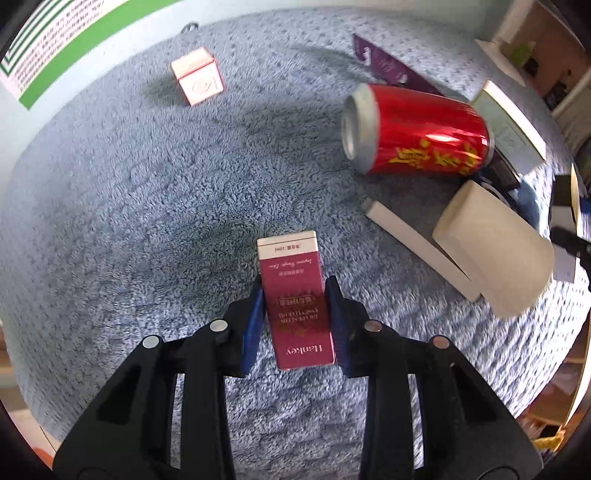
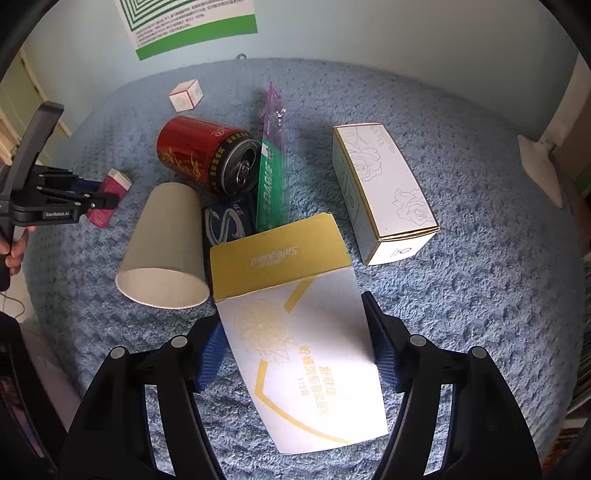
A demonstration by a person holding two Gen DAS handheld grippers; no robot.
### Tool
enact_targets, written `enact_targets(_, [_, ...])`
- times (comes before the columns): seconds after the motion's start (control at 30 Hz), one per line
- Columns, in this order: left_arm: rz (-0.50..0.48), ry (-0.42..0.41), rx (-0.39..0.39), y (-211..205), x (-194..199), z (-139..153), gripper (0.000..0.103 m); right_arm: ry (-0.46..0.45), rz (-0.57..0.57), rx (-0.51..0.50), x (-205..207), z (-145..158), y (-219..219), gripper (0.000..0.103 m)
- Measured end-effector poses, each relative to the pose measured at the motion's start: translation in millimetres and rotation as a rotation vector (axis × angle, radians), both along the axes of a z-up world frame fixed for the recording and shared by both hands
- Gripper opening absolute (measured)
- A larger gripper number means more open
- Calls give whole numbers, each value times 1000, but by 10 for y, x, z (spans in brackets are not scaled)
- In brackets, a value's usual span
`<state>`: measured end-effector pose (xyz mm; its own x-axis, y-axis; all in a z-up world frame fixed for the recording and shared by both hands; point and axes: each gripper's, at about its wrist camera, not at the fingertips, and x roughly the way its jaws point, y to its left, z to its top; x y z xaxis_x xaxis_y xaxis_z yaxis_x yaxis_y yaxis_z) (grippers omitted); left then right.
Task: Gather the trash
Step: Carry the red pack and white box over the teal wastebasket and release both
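Note:
My left gripper (image 1: 294, 295) is shut on a small maroon and white carton (image 1: 295, 295) and holds it over the blue carpet. The same gripper (image 2: 107, 201) and carton (image 2: 110, 195) show at the left of the right wrist view. My right gripper (image 2: 293, 325) is shut on a white and gold Safeguard soap box (image 2: 295, 325). A red can (image 1: 417, 129) lies on its side; it also shows in the right wrist view (image 2: 207, 158). A paper cup (image 2: 162, 247) lies tipped beside it.
A white rose-printed box (image 2: 384, 192), a small white cube box (image 2: 186, 95), a purple and green wrapper (image 2: 273, 158) and a dark blue pack (image 2: 229, 221) lie on the blue carpet (image 2: 480, 314). A flat white stick-shaped box (image 1: 417, 247) lies by the cup. A wall with a poster (image 2: 192, 22) stands behind.

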<state>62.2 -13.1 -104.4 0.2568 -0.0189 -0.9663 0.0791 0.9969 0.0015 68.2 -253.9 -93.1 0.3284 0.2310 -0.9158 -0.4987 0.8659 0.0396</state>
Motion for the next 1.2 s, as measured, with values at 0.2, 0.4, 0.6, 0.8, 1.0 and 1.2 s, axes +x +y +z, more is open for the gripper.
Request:
enact_targets(0.2, [-42, -55, 11, -7, -257, 293, 30, -42, -34, 14, -219, 228, -117, 67])
enact_targets(0.4, [-91, -106, 11, -36, -371, 446, 30, -87, -70, 35, -414, 427, -96, 67])
enact_targets(0.6, [-176, -169, 46, -257, -438, 602, 30, -116, -137, 70, -606, 603, -135, 67])
enact_targets(0.8, [-272, -204, 49, -424, -547, 689, 30, -145, -230, 82, -913, 705, -232, 67])
enact_targets(1.0, [-385, -218, 43, -577, -602, 696, 30, -176, -327, 80, -1301, 736, -303, 67])
enact_targets(1.2, [-520, -229, 28, -784, -774, 697, 30, -192, -443, 67, -1755, 729, -318, 67])
